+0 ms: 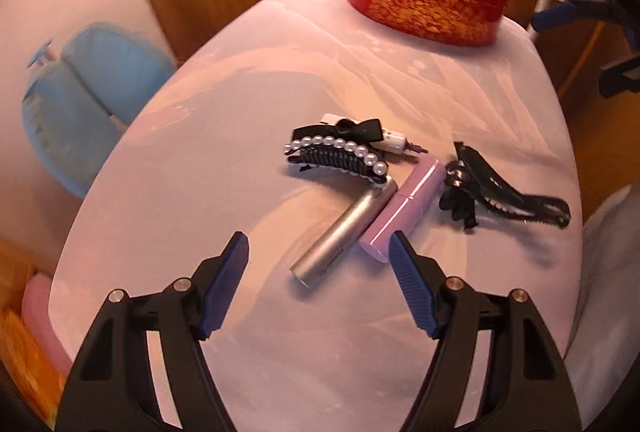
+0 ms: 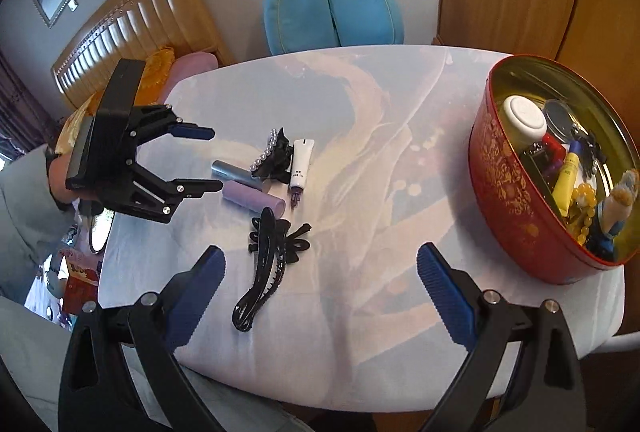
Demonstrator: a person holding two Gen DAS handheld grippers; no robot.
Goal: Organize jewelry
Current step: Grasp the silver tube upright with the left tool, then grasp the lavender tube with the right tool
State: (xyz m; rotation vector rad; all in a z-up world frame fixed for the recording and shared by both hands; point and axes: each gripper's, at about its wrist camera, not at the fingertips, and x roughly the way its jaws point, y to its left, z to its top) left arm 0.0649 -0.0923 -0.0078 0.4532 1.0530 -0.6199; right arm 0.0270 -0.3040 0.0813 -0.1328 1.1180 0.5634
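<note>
Left wrist view shows my left gripper (image 1: 320, 252) tilted down over the table (image 1: 180, 191), jaws spread wide with nothing between them. Just ahead of the fingertips lie the silver tube (image 1: 340, 236) and the pink tube (image 1: 404, 209), side by side and touching, with the pearl hair claw (image 1: 340, 157) resting against their far ends and a small white tube (image 1: 396, 141) behind it. The black bow clip (image 1: 504, 193) sits nearer the table's right edge. At the far corner stands the red tin (image 1: 424, 11), lid off.

From the right wrist view, my right gripper (image 2: 320, 272) is also wide open and empty, hovering over the near edge with the black bow clip just ahead of its left finger. The tin already holds several bits.

I judge this the reach phase: choosing the next piece to pick. My left should drop onto the silver tube, straddle it across its width, close, then carry it to the tin. The risk is nudging the pink tube, since they touch.
</note>
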